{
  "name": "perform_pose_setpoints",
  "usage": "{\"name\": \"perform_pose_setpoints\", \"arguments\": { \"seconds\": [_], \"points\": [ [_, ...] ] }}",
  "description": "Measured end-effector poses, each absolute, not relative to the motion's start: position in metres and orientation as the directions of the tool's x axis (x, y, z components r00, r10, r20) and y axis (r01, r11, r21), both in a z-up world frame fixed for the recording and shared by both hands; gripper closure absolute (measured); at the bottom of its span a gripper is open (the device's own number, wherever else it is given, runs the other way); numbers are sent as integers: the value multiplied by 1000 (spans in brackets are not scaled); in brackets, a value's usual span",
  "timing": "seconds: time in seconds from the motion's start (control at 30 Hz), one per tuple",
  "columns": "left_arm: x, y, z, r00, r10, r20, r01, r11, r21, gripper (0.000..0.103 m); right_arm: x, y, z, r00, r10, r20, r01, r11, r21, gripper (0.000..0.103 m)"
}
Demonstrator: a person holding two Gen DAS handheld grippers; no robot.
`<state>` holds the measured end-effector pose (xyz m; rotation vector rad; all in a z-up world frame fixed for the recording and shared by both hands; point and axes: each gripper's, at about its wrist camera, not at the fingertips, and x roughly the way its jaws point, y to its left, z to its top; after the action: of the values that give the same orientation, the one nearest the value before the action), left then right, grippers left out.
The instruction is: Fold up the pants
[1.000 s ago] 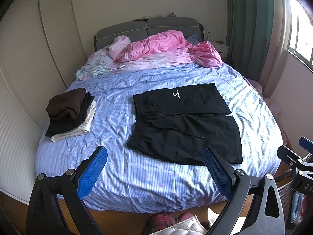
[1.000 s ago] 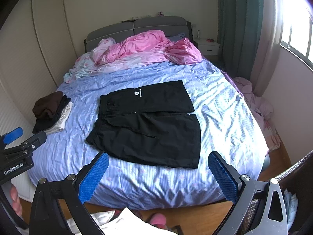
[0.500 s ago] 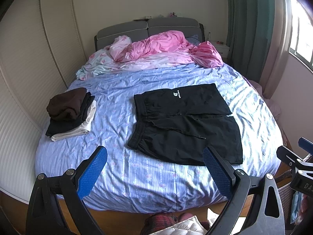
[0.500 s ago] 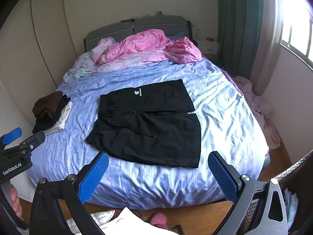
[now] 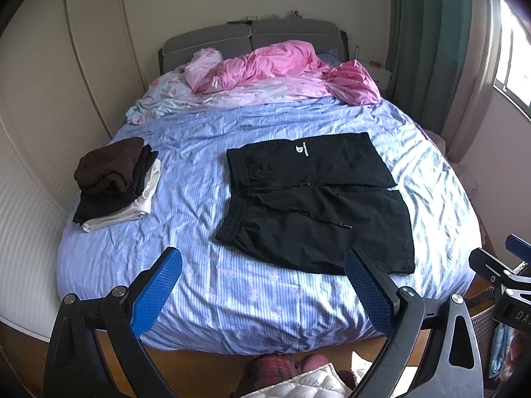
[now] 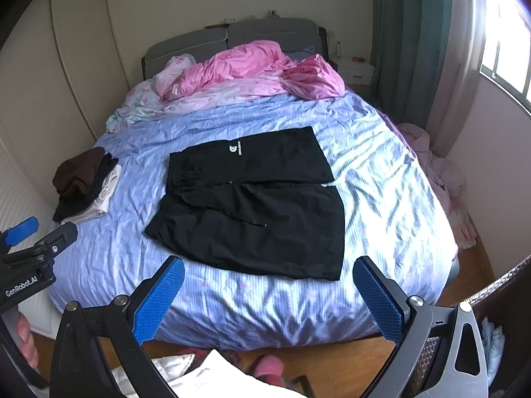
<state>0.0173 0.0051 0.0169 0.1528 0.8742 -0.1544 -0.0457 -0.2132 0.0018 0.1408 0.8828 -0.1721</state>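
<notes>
Nearest, the left gripper (image 5: 262, 285) and the right gripper (image 6: 268, 293) both hang off the foot of the bed (image 5: 252, 318), jaws spread wide, gripping nothing. The black pants (image 5: 318, 199) lie spread flat mid-bed, well clear of both. A clothes stack (image 5: 116, 182) sits at the bed's left edge. Farther back, a pink duvet (image 5: 282, 66) is bunched against the headboard (image 6: 265, 33). Only the right view shows the nightstand (image 6: 355, 71) and pink cloth (image 6: 448, 179) on the floor.
</notes>
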Motion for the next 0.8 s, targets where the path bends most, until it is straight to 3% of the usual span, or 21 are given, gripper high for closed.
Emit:
{"name": "perform_pose_setpoints", "arguments": {
  "seconds": [0.5,0.8],
  "points": [
    [91,38,-29,498,-92,-862,262,964,48,3,18,-186,-43,480,-79,-874,276,959,65,0],
    [152,64,-76,417,-112,-902,307,951,24,3,53,-179,-94,360,-116,-926,457,887,67,0]
  ]
}}
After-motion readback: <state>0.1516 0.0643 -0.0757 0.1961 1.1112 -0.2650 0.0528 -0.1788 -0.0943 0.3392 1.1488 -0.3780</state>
